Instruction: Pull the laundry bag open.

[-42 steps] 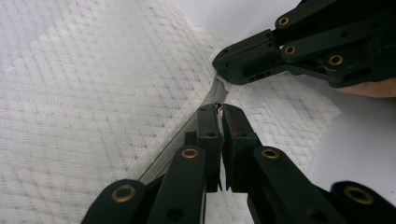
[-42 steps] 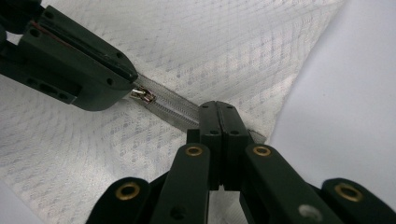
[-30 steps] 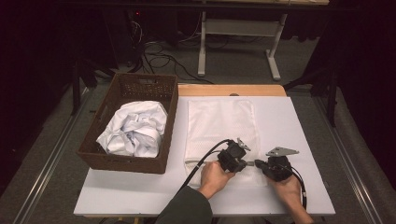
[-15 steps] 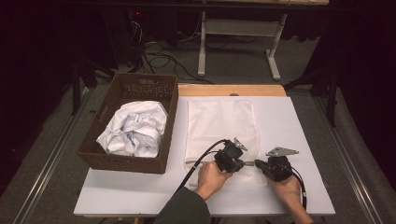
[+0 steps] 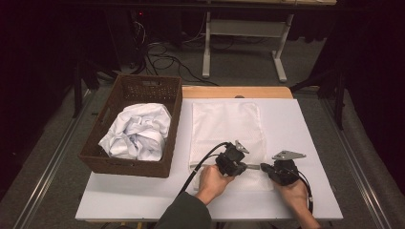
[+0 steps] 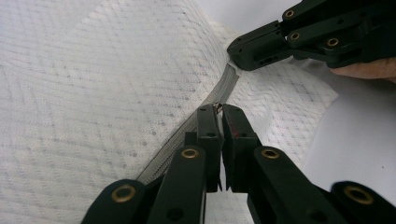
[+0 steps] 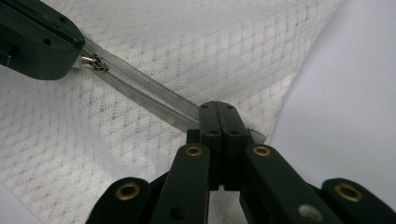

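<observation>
Left gripper (image 6: 218,109) fingers pinched on the zipper pull (image 7: 95,63); right gripper (image 7: 218,108) clamped on the zipper tape (image 7: 144,93) end. Mesh laundry bag (image 5: 224,129) is limp and light, so keep your grip on the tape beside the pull, not the mesh.

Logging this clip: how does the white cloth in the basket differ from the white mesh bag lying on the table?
The cloth in the basket is crumpled into a heap; the mesh bag lies flat and spread out. The cloth sits untouched inside the wicker basket; the bag lies on the white table, its zipper gripped by the left claw and right claw. Both are white fabric.
</observation>
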`<move>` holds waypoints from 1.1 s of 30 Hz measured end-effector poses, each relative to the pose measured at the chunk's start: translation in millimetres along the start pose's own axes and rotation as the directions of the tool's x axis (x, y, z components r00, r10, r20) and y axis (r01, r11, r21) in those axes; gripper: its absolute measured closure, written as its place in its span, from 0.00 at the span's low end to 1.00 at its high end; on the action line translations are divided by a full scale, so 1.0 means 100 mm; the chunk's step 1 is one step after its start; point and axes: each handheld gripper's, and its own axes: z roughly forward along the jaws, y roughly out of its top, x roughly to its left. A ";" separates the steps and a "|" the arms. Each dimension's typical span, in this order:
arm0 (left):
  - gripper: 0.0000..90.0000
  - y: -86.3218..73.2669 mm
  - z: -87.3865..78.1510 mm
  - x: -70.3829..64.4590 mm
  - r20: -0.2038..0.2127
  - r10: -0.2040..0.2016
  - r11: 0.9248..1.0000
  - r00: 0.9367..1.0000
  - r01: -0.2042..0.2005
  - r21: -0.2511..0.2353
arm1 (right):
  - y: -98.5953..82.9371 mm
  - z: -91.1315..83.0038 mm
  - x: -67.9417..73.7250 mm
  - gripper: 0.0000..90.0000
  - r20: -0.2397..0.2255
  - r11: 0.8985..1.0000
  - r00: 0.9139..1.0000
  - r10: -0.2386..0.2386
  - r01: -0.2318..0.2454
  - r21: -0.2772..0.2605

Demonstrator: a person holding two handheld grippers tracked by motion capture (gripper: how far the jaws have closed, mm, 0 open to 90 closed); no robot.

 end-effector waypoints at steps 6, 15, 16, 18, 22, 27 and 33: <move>0.96 -0.01 -0.03 0.01 0.000 -0.004 1.000 1.000 0.004 -0.006 | 0.00 0.00 0.00 1.00 0.001 1.000 1.000 0.002 -0.002 -0.002; 0.96 -0.04 -0.07 0.03 0.002 -0.007 1.000 1.000 0.007 -0.010 | 0.00 0.00 0.00 1.00 -0.001 1.000 1.000 0.006 -0.006 0.000; 0.96 -0.04 -0.08 0.03 0.001 -0.010 1.000 1.000 0.010 -0.014 | 0.00 0.00 0.00 1.00 0.001 1.000 1.000 0.002 -0.002 0.000; 0.96 -0.05 -0.09 0.03 0.000 -0.007 1.000 1.000 0.007 -0.013 | 0.00 0.00 0.01 1.00 0.004 1.000 1.000 -0.001 0.001 -0.001; 0.96 -0.07 -0.09 0.05 0.006 -0.012 1.000 1.000 0.012 -0.014 | 0.00 0.00 0.01 1.00 0.002 1.000 1.000 0.005 -0.005 0.003; 0.96 -0.08 -0.11 0.05 0.003 -0.013 1.000 1.000 0.013 -0.016 | 0.00 0.00 0.00 1.00 0.000 1.000 1.000 0.006 -0.006 0.003; 0.96 -0.09 -0.12 0.06 0.003 -0.015 1.000 1.000 0.015 -0.014 | 0.00 0.00 0.00 1.00 -0.003 1.000 1.000 0.007 -0.007 0.003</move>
